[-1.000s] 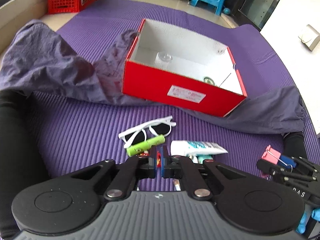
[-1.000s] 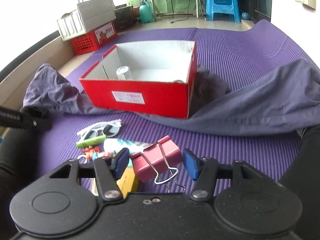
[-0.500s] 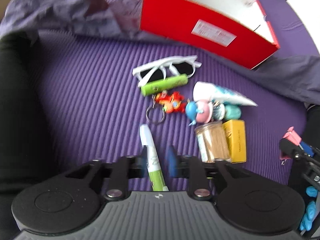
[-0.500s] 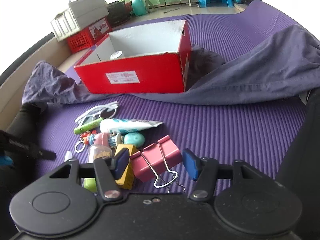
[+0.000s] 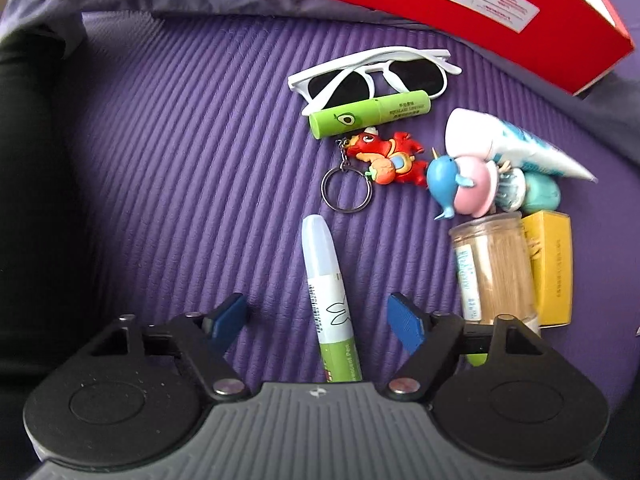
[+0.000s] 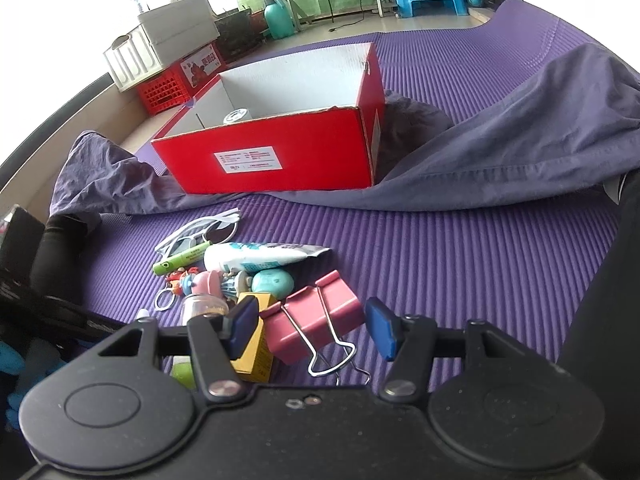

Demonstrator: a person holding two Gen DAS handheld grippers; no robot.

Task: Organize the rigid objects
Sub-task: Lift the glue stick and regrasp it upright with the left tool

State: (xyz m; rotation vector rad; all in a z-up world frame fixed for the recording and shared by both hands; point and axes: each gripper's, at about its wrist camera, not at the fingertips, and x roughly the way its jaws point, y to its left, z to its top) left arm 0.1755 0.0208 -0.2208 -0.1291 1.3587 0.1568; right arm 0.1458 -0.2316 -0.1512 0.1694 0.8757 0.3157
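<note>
Since the earlier frame the left claw (image 5: 318, 320) had dropped from facing the red box (image 6: 280, 148) to pointing nearly straight down at the purple mat (image 5: 180, 160), and its jaws, shut then, were opening around a green-and-white pen (image 5: 326, 300) that lay on the mat between the blue pads (image 5: 404, 322) without touching either. Bare mat stretched to the left of the pen as far as a dark sleeve at the frame's edge. Just past the pen's cap lay a key ring with a red charm (image 5: 384, 156), then a green tube (image 5: 370, 114) against white sunglasses (image 5: 372, 76). To the right the things crowded together: a whale toy (image 5: 456, 182), a toothpaste tube (image 5: 512, 148), a jar of toothpicks (image 5: 496, 268) beside a yellow box (image 5: 550, 264). The red box's near wall sat beyond the sunglasses on a grey cloth (image 6: 500, 152). The right claw (image 6: 310, 326) stood half wide with a pink binder clip (image 6: 316, 318) between its pads; whether they pressed on it could not be told. Open mat lay to its right
</note>
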